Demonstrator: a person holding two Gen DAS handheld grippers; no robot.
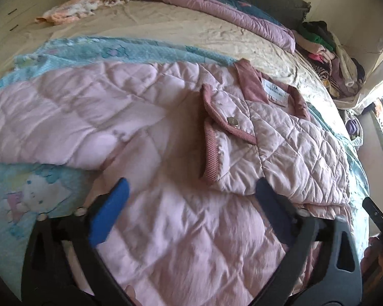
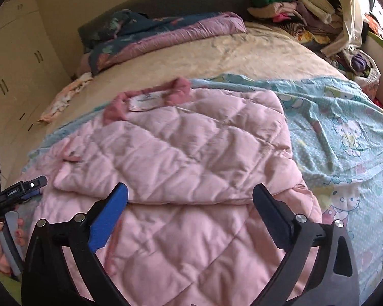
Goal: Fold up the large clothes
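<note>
Left wrist: our left tool has its jaws wide apart, nothing between them, over the pink jacket lying on the bed, collar far right. Right wrist: right tool likewise spread wide and holding nothing, jacket folded below it, blue sheet to the right.
</note>
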